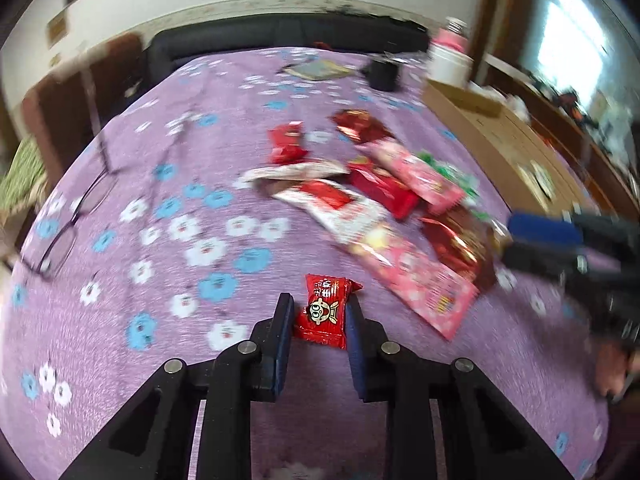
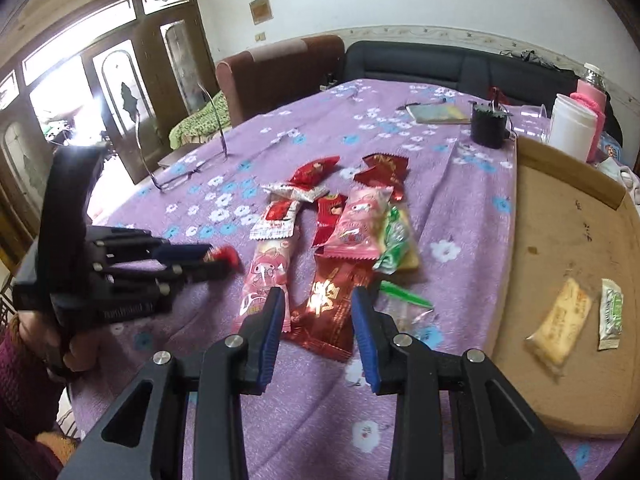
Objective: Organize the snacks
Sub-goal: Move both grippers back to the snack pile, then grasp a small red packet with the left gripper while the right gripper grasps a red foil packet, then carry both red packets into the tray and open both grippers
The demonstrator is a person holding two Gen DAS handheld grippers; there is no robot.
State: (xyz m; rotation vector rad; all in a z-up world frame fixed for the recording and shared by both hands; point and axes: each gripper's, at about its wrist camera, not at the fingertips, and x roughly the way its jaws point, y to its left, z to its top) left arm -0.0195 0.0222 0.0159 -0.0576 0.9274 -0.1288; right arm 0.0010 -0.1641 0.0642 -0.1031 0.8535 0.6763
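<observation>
Pinched narrowly in the left gripper (image 1: 320, 312), a small red candy packet (image 1: 326, 310) is held just short of the snack pile (image 2: 340, 232); a thin-edge grip could let it slip. Beside the pile, the right gripper (image 2: 320, 312) is kept partly open, empty, over a dark red packet (image 2: 328, 312). Right of the pile, the cardboard tray (image 2: 540, 208) is cut off; blurred labels cannot be read.

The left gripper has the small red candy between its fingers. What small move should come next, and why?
Probably lift the left gripper, shut on the small red candy, and carry it toward the cardboard tray, where two snacks already lie.
</observation>
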